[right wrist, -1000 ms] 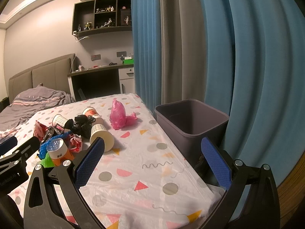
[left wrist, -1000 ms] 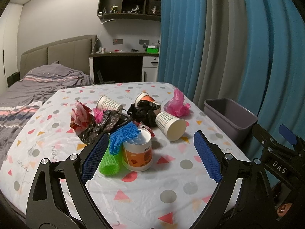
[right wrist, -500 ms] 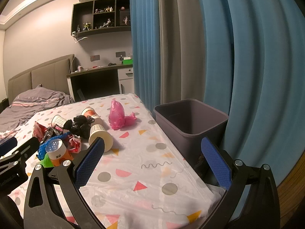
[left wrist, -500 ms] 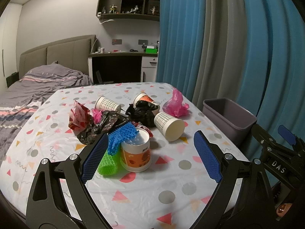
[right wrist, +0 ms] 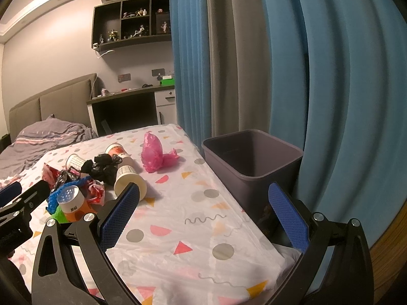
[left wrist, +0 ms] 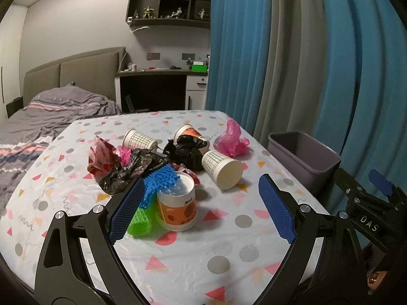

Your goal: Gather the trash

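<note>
Both grippers hover wide open over the littered table, nothing picked up yet.

The left gripper hangs empty above the table, fingers spread, seemingly lined up on the tub, which stands upright just ahead between its fingers, touching the blue mesh. The right gripper is likewise spread and empty, pointing at the table edge beside the bin, probably to ferry trash there. Cups, black bags and the pink bag lie farther off; the bin looks empty.
</note>
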`<state>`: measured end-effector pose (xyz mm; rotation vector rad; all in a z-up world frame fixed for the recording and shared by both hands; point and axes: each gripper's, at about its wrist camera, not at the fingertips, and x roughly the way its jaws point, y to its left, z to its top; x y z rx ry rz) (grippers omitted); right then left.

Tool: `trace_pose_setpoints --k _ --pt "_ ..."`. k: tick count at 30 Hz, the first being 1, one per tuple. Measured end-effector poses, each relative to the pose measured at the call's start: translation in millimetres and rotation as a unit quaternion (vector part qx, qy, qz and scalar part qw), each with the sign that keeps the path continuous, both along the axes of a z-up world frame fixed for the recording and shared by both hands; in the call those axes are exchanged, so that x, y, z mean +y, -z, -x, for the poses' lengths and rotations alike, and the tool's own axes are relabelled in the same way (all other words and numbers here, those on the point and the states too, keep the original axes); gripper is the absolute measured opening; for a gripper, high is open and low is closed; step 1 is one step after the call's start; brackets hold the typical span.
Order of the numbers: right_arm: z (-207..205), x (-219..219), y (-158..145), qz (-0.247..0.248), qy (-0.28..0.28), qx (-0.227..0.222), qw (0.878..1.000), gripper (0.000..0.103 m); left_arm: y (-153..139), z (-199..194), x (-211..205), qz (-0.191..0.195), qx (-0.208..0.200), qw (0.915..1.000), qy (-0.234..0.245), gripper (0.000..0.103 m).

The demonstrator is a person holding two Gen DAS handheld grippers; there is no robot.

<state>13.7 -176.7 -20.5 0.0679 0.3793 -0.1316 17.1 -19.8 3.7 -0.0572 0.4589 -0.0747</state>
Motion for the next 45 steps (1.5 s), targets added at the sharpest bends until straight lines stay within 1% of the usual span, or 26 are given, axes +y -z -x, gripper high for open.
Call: trace_pose_setpoints --k 25,32,39,45 --pt "-0.6 -3.7 0.3 -0.009 0.002 -0.005 1.000 0.098 1.1 -4.2 -4.1 -0.001 -0.004 1.0000 0.007 0.090" --pt "-3.9 2.3 0.7 -0.004 -0.007 -0.011 1.000 0.098 1.7 -6.9 -3.7 0.004 0.000 0.9999 0.013 0.090" --pt "-11.0 5.8 3.7 -0.010 -0.016 -0.011 1.000 0.098 3.5 -10.1 -1.0 0.007 -0.001 0.9998 0.017 0.090" --pt "-18.5 17.0 6.0 -0.014 -0.042 -0.009 0.999 0.098 5.6 -11.7 23.3 0.002 -0.010 0.9999 -0.006 0.090"
